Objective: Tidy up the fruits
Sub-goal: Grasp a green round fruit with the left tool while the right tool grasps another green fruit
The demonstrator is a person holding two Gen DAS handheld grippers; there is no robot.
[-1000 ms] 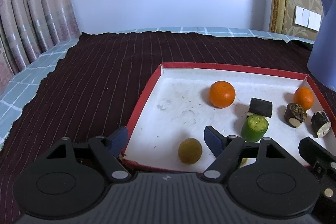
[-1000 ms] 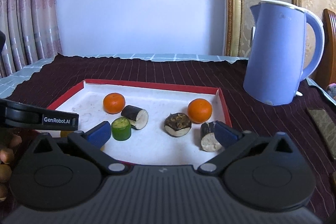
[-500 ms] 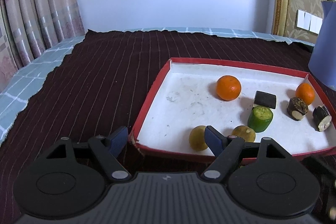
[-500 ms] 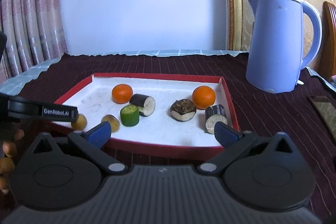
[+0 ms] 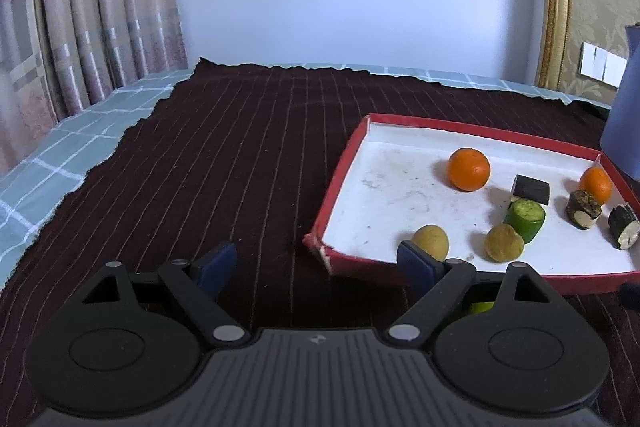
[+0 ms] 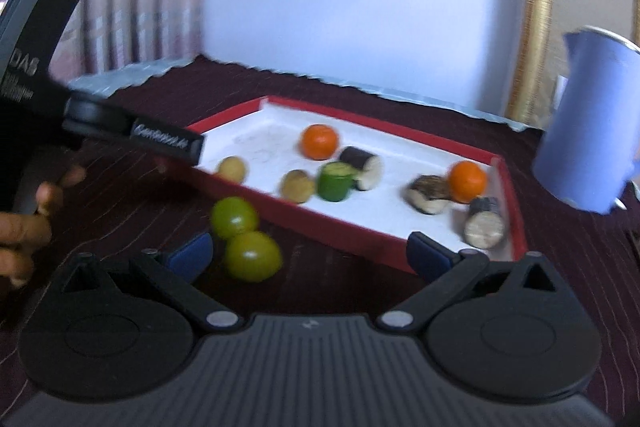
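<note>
A red-rimmed white tray (image 5: 344, 163) (image 6: 360, 233) lies on the dark striped cloth. It holds two oranges (image 5: 469, 169) (image 6: 319, 141), two yellowish-brown fruits (image 5: 430, 242) (image 6: 297, 185), a green cylinder piece (image 5: 525, 214) (image 6: 337, 181) and several dark cut pieces (image 5: 531, 189). Two green fruits (image 6: 234, 217) (image 6: 252, 255) lie on the cloth in front of the tray. My left gripper (image 5: 316, 267) is open and empty, before the tray's near left corner. My right gripper (image 6: 308, 253) is open and empty, just behind the green fruits.
A blue kettle (image 6: 588, 131) stands right of the tray. The left gripper's body (image 6: 132, 131) and a hand (image 6: 24, 223) fill the left of the right wrist view. Curtains (image 5: 80, 27) hang at the left. The right wrist view is motion-blurred.
Both grippers have pulled back from the tray and stayed open. The right view has swung, and two green fruits in front of the tray have come into view.
</note>
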